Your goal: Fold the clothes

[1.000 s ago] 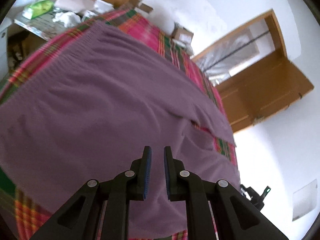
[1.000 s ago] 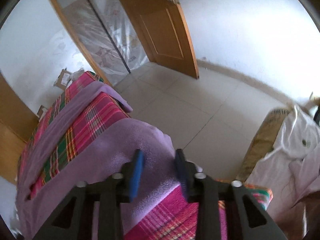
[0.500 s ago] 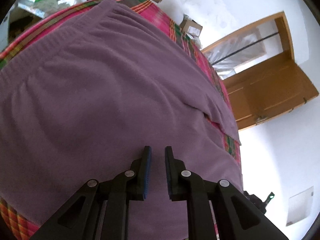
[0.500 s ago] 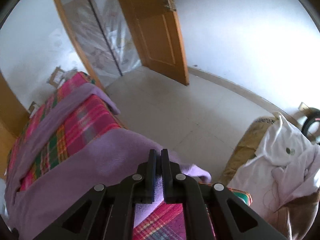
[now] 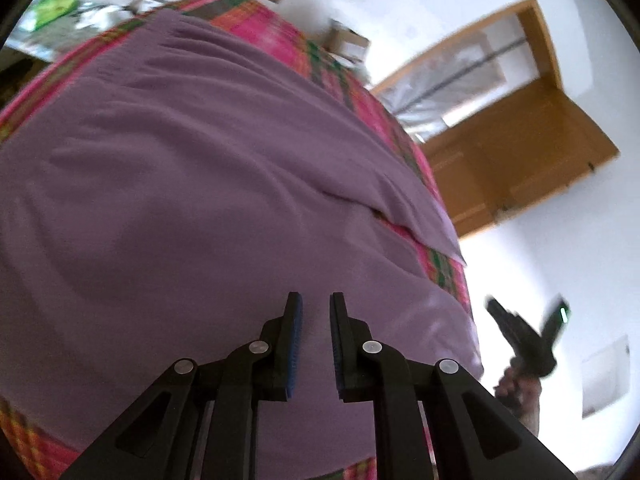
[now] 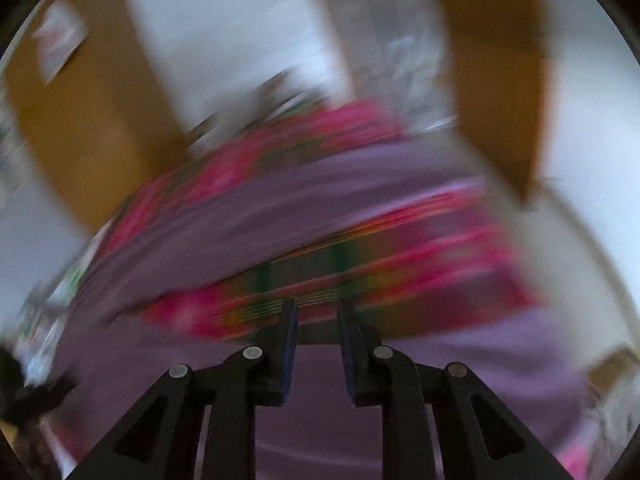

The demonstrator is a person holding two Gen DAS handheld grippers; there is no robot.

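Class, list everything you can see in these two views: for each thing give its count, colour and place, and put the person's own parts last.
garment: one, purple, spread over the bed
bedcover: one, pink and green plaid, under the garment
door: one, brown wood, open at the right
boxes: at least two, cardboard, by the far wall
clutter: papers, white and green, top left beyond the bed
left tongs: one, black with blue pads, open above the garment
right tongs: one, black with blue pads, open, view blurred
hand: one, gripping the right tongs' handle
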